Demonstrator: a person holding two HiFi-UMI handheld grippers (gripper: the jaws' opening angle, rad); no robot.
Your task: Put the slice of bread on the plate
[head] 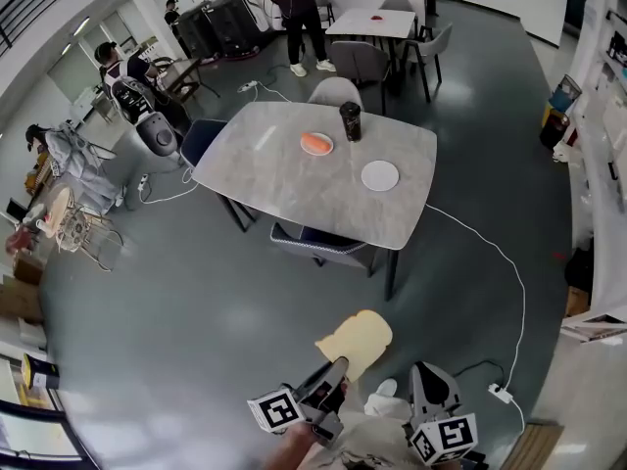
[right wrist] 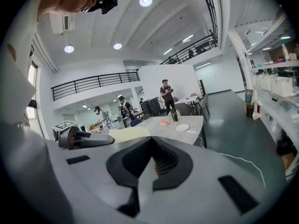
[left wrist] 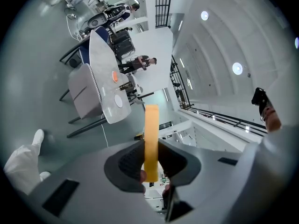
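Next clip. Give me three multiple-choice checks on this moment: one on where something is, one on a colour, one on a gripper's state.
1. Where is the bread slice?
A. On a chair
B. In the left gripper
C. On the floor

2. What colour is the empty plate on the table?
A. White
B. Green
C. Black

3. How do the right gripper tongs stand?
A. Wide open
B. Shut on the bread
C. Shut, empty

Answers:
1 B: the left gripper view shows the bread slice edge-on, clamped between the tongs.
2 A: the head view shows the empty plate as plain white on the grey table.
3 C: the right gripper view shows the tongs meeting with nothing between them.
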